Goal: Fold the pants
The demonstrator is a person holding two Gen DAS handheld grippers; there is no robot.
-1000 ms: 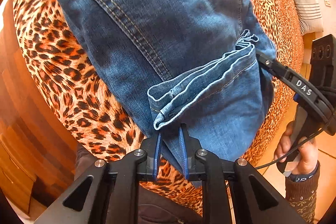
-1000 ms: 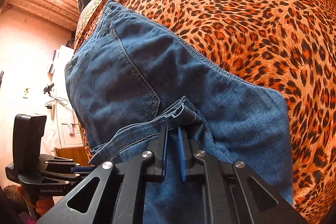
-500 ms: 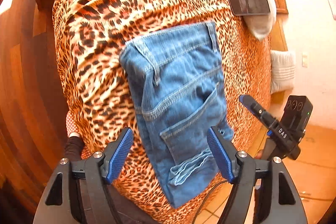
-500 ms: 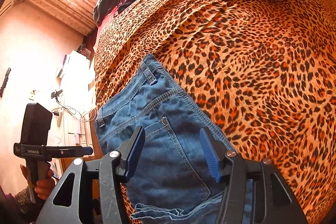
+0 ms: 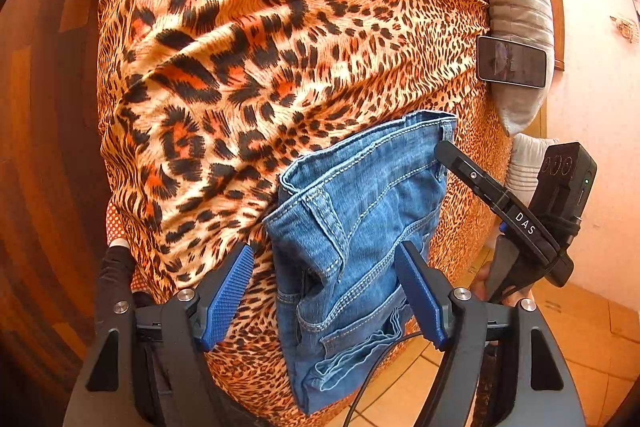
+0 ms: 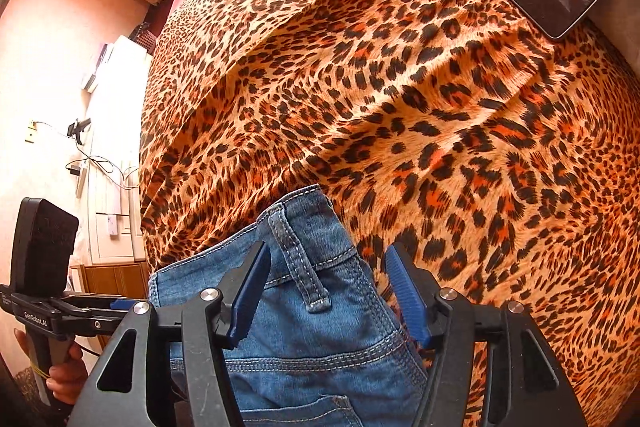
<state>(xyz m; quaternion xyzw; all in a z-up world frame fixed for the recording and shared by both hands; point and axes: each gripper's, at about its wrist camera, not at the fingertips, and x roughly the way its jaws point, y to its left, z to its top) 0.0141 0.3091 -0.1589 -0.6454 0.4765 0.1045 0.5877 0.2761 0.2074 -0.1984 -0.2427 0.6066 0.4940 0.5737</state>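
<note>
On the leopard-print bedspread [image 5: 280,39] lie the folded blue denim pants [image 5: 352,247]. Above them, the left gripper [image 5: 328,295] and right gripper [image 6: 328,291] both gape wide, holding nothing.

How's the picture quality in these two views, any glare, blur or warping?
Left wrist: sharp, strong fisheye bulge on the bedspread, glare on the phone. Right wrist: sharp jeans, blown-out brightness top left, dark rounded corners.
</note>
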